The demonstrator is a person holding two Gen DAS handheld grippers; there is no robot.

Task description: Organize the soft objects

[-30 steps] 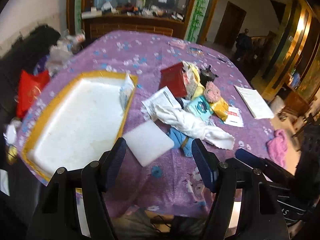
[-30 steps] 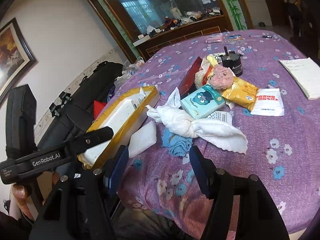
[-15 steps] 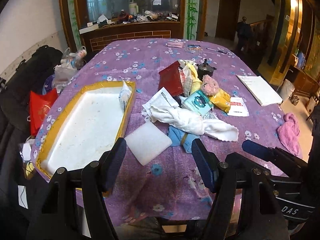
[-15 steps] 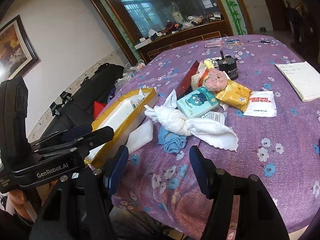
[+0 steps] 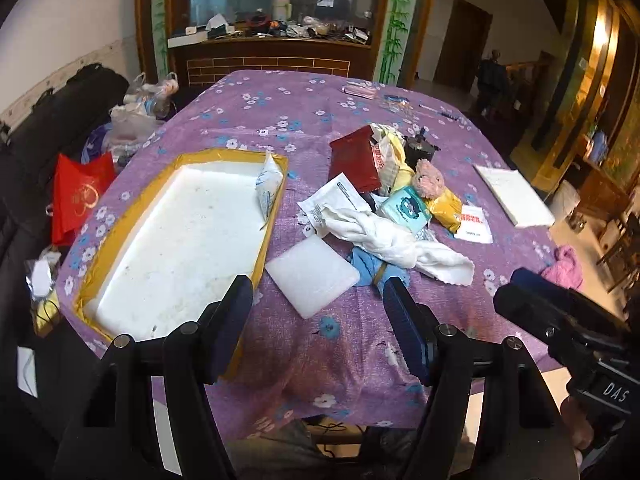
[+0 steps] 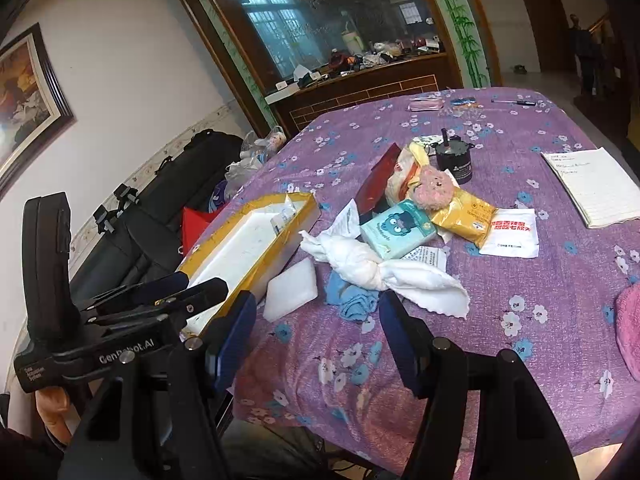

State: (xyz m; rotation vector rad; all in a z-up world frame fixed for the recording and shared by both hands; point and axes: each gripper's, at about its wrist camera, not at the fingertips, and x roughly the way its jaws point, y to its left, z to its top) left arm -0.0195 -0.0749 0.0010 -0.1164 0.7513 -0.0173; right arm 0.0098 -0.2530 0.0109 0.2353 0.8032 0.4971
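Observation:
A knotted white cloth lies mid-table over a crumpled blue cloth. A white foam pad sits beside the yellow-rimmed white foam tray, which holds a small plastic pouch. Behind the white cloth lie a teal tissue pack, a pink plush toy and a yellow packet. My left gripper hovers open near the table's front edge, nothing between its fingers. My right gripper is likewise open and empty.
A pink towel lies at the right table edge. A notebook, black motor, dark red box and white sachets sit farther back. Bags and a red sack crowd the floor on the left.
Both grippers have risen and pulled back a little, so the table looks smaller and farther. Nothing on the table has moved; both jaws stay open.

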